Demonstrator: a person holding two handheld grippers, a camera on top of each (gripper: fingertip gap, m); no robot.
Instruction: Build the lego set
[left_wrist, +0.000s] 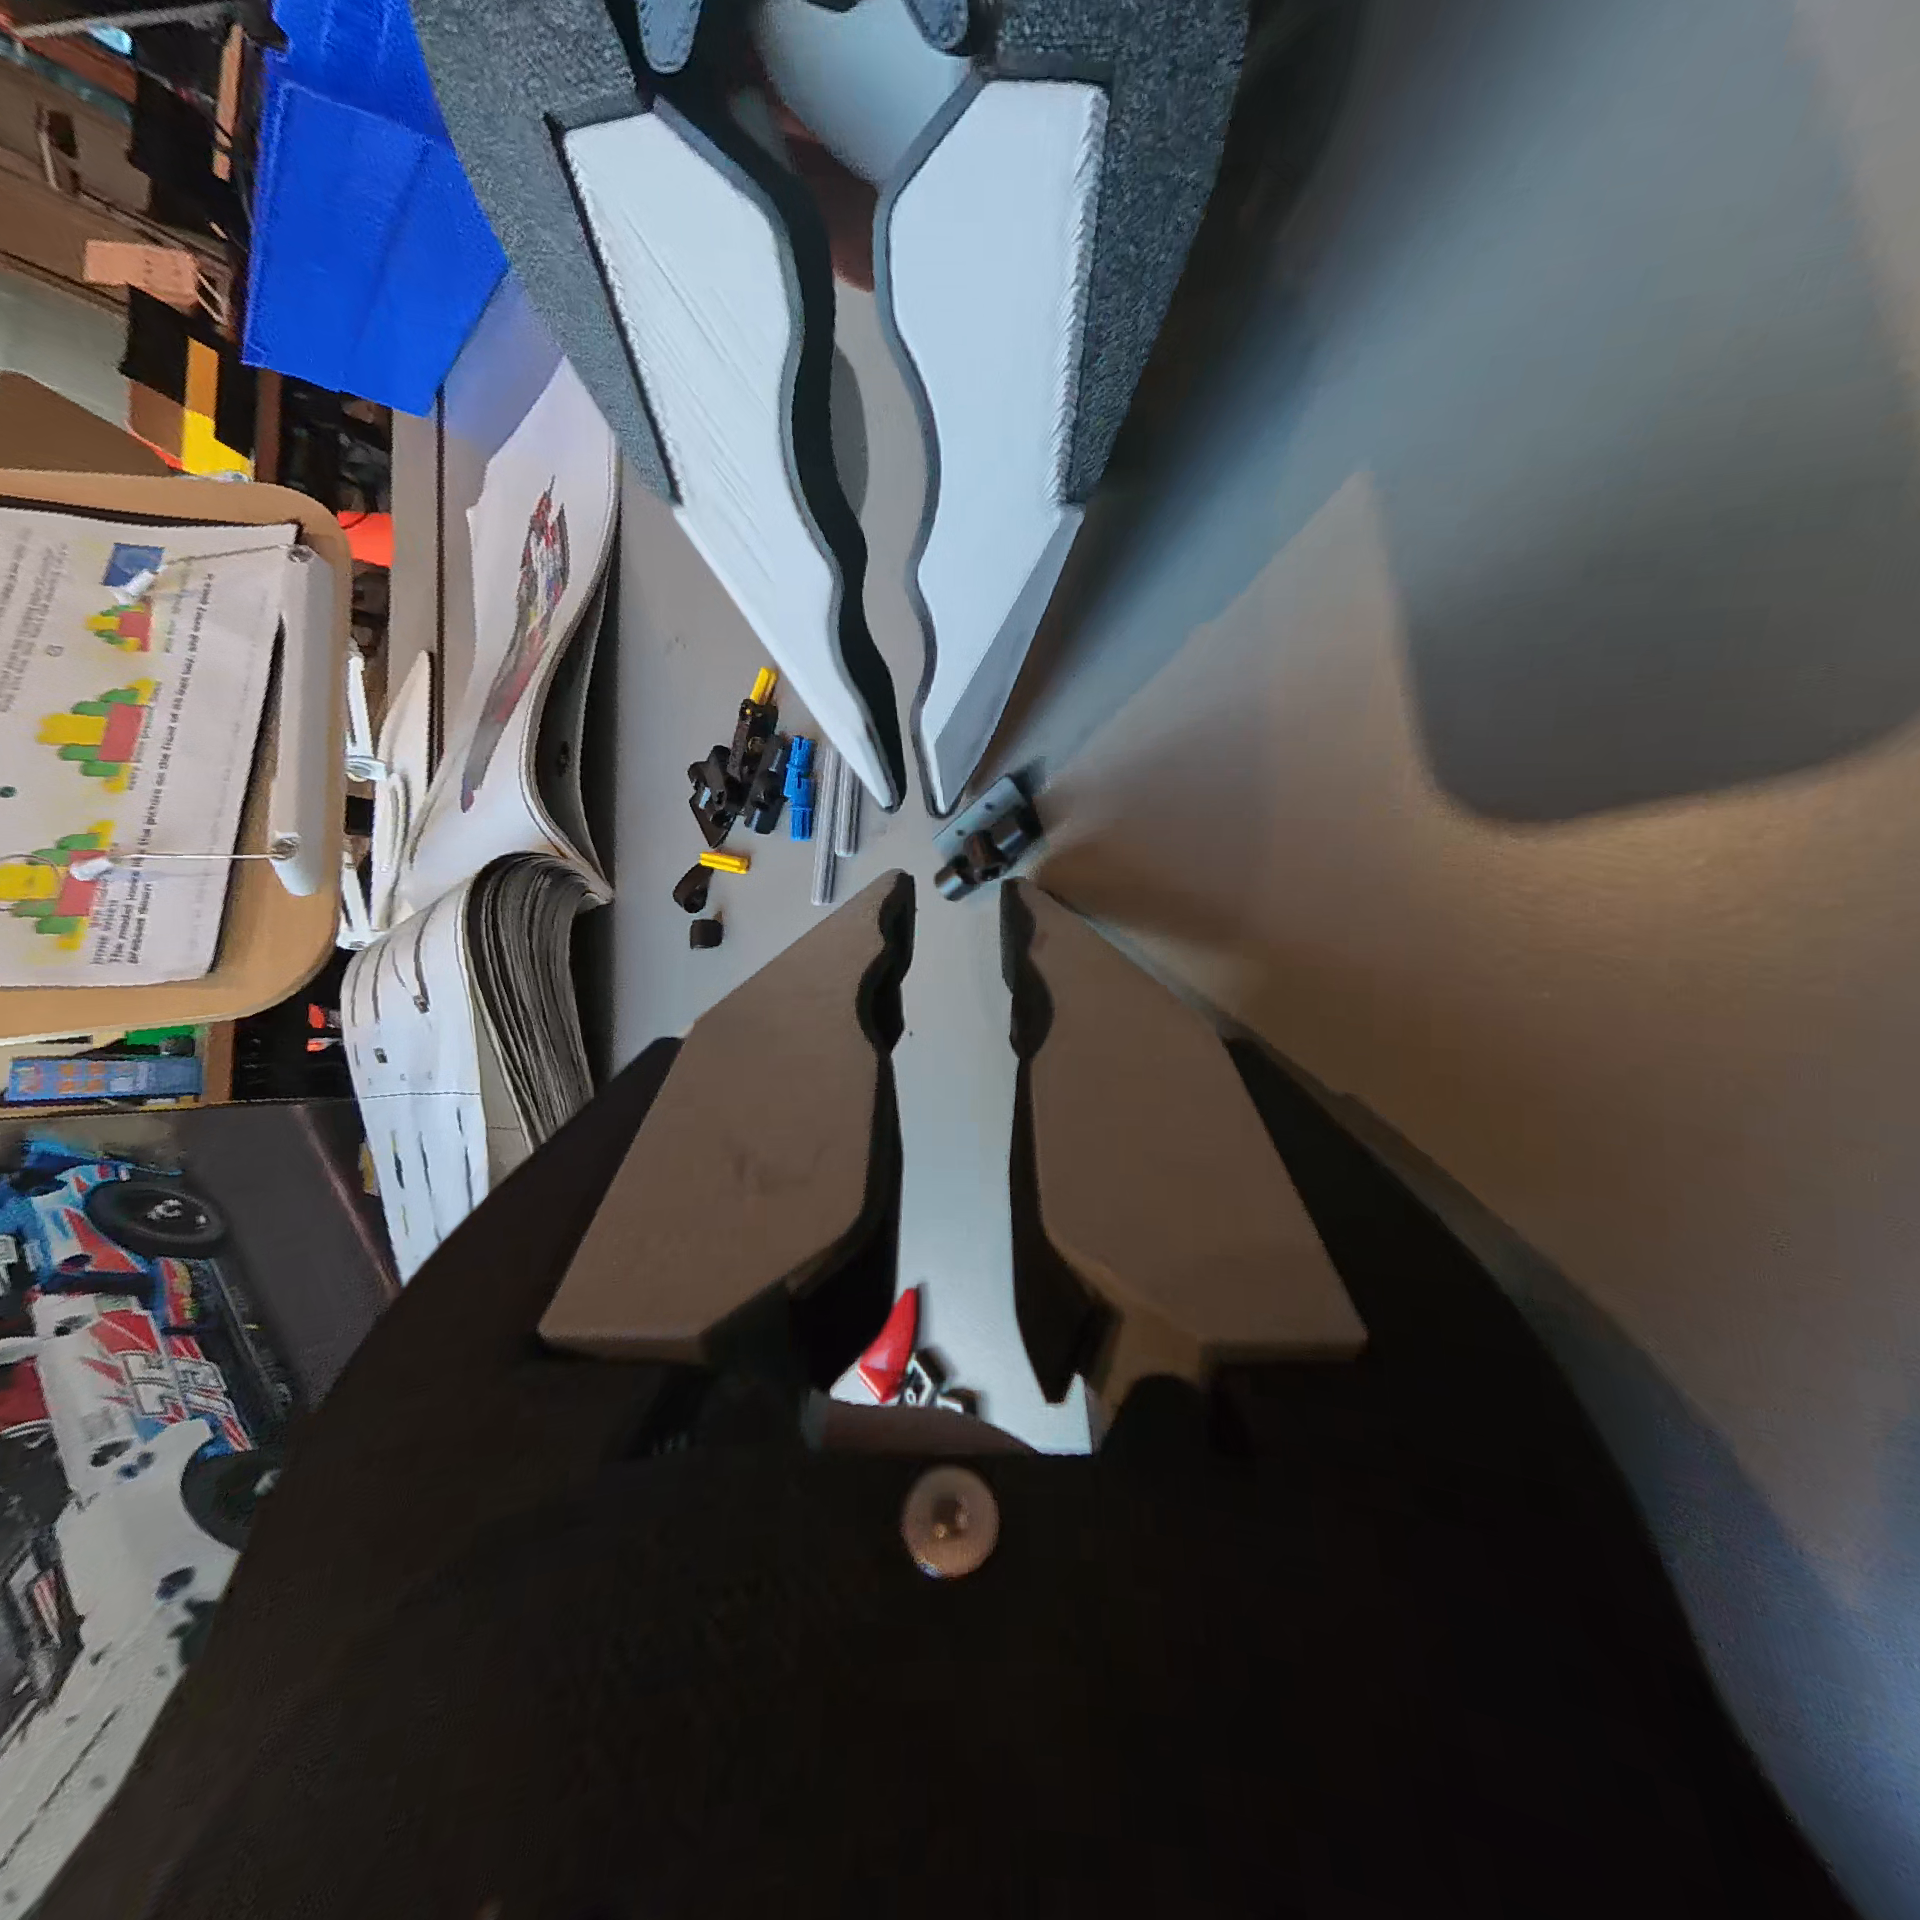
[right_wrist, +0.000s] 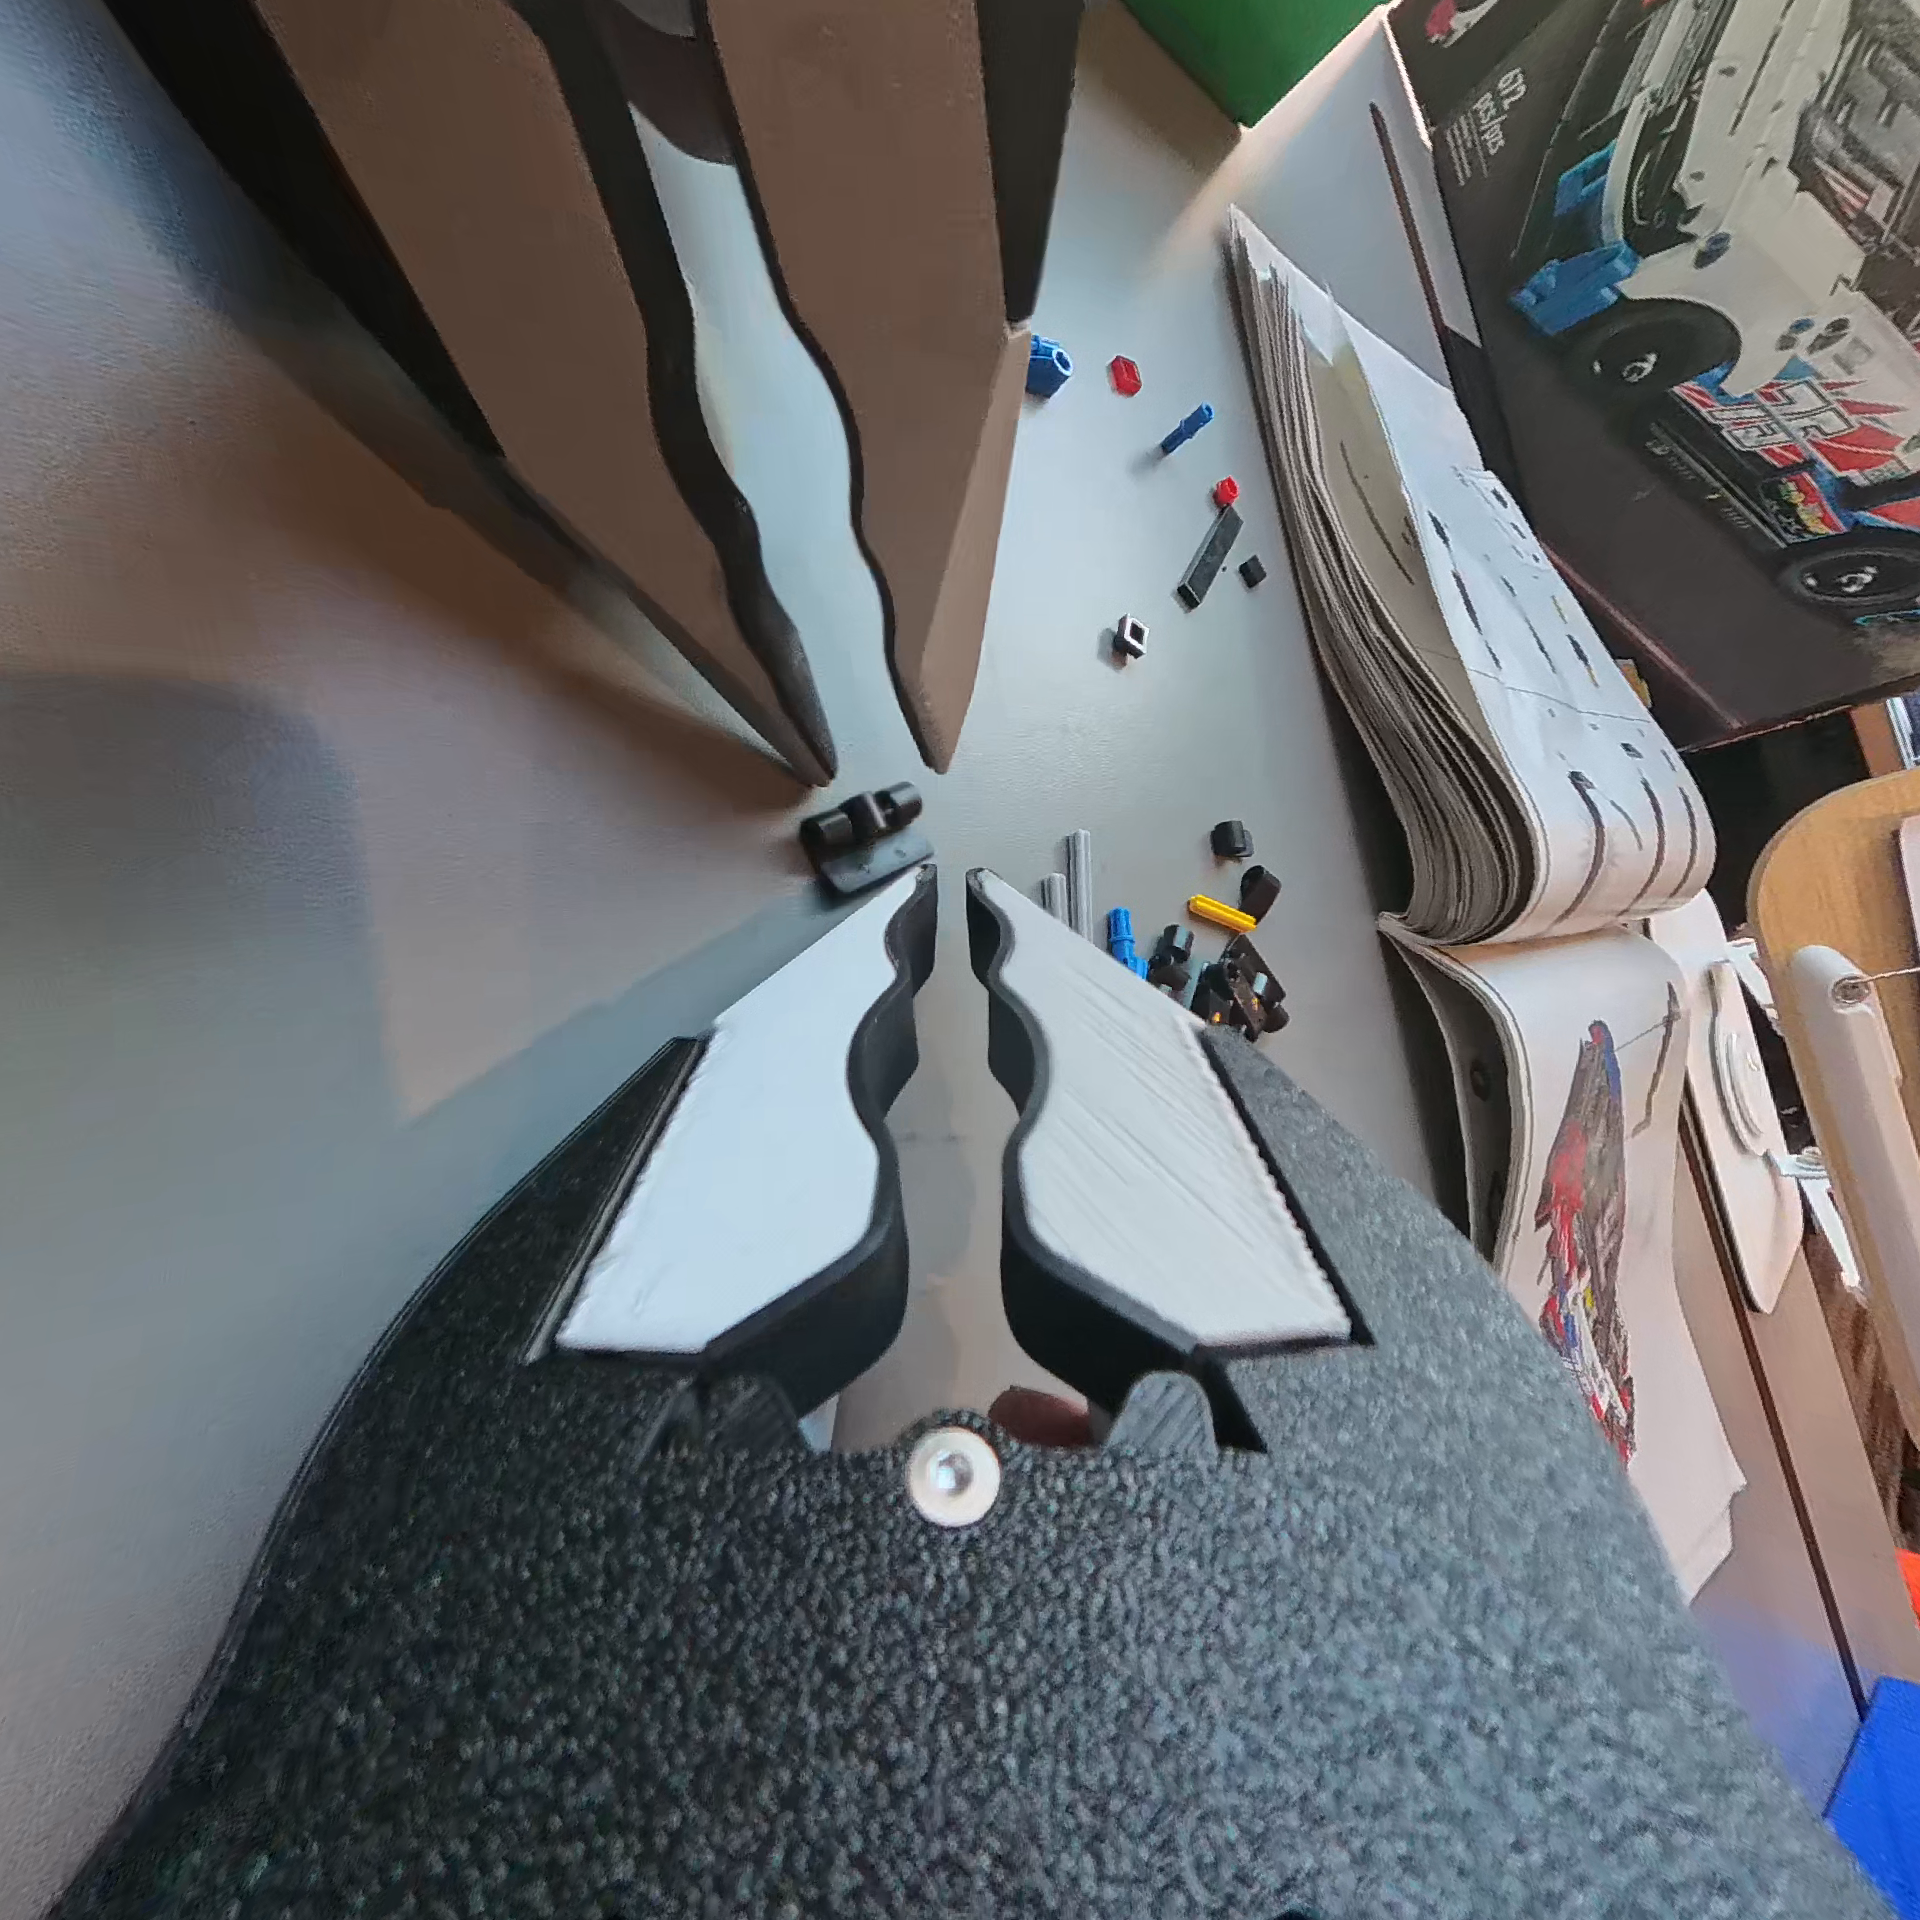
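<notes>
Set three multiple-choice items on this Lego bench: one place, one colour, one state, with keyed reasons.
1. The black hinge piece lies: A on a chair; B on the table between the left gripper and right gripper; C inside a box.
2. The right gripper's fingers are: A white; B red; C green.
3. The instruction booklet is: A shut; B open; C rolled.
Key: B, it sits at both tips; A, pale pads show; B, pages lie fanned.
</notes>
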